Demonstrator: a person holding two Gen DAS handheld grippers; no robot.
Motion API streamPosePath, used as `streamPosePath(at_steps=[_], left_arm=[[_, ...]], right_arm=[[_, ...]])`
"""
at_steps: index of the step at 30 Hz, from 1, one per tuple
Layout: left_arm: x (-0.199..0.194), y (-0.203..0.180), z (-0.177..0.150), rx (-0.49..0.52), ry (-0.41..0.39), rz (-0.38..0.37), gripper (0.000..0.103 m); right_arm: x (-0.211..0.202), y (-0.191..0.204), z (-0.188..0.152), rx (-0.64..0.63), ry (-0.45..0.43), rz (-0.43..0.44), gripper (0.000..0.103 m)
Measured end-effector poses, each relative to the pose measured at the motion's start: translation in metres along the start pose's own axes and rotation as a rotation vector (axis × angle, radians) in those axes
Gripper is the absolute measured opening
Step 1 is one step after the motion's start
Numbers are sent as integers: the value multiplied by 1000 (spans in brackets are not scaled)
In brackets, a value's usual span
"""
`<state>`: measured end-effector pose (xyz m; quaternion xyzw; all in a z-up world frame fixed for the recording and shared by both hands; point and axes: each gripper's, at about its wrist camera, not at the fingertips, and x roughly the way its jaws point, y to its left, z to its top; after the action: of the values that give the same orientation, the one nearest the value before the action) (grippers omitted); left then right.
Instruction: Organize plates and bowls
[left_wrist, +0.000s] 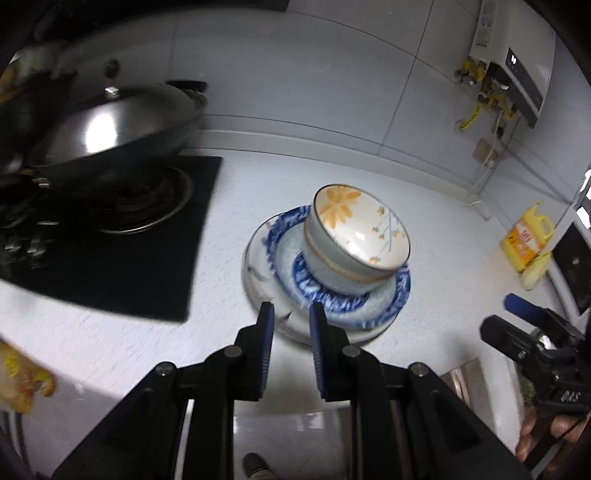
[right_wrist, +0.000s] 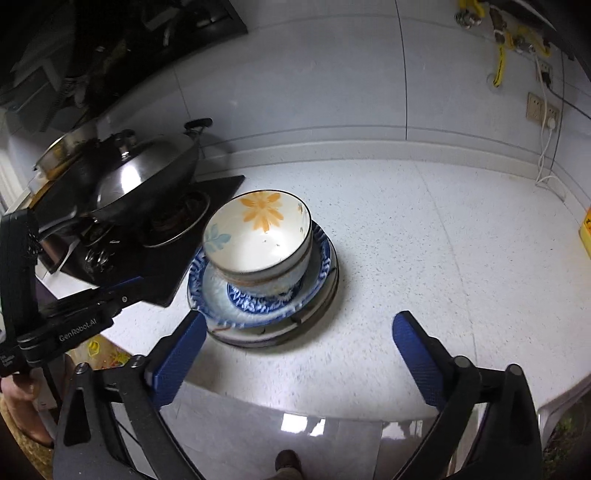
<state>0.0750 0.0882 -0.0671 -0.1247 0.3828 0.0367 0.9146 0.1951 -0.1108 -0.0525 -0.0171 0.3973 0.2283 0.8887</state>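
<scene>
Crockery sits gathered in one stack on the white speckled countertop (right_wrist: 424, 240), just beside the black gas hob (left_wrist: 122, 258): a plain plate (right_wrist: 317, 312) at the bottom, a blue-patterned plate (right_wrist: 214, 295) on it, and nested bowls on top, the upper one an orange-flower bowl (right_wrist: 258, 236) leaning slightly rather than sitting level. We read the pile as ordered largest below, smallest above, which keeps it steady and takes little room, so the task looks close to done as far as these pieces go. Our right gripper (right_wrist: 299, 349) hangs above the counter's near edge with its blue pads (right_wrist: 417, 354) spread wide and nothing between them, clear of the stack. Our left gripper (left_wrist: 291, 317) points down at the plates' near rim, its fingers drawn nearly together with only a narrow gap; we see nothing pinched there, though the tips overlap the rim in view and we cannot tell whether they touch it. A lidded wok (left_wrist: 110, 129) stands on the burner, well apart from the dishes. The tilted top bowl may want seating flat.
</scene>
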Motion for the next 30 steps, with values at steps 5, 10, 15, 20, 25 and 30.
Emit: streamPosePath(at_steps=[5,10,15,20,25,30], left_arm=[[-48,-16,-34,12,-19,70,19],[-92,-21,-58,23,-43,123,19],[-124,-9,-67,8,-75,139,19],[-138,10,-64,33,-95,152,19],[-145,28,-65,30,-95,88,19],[-146,37,-67,41,-84,46,19]], right_arm=[[-27,1,-30,-22,-10,20,101],[-50,14,-52,-53,-19,48,101],[-67,30,-60,-65,-27,62,101],[-80,47,-66,-52,-37,31,101],[-88,60,-72,-34,-38,-11,101],[-98,70,-82,-9,-36,-68,101]])
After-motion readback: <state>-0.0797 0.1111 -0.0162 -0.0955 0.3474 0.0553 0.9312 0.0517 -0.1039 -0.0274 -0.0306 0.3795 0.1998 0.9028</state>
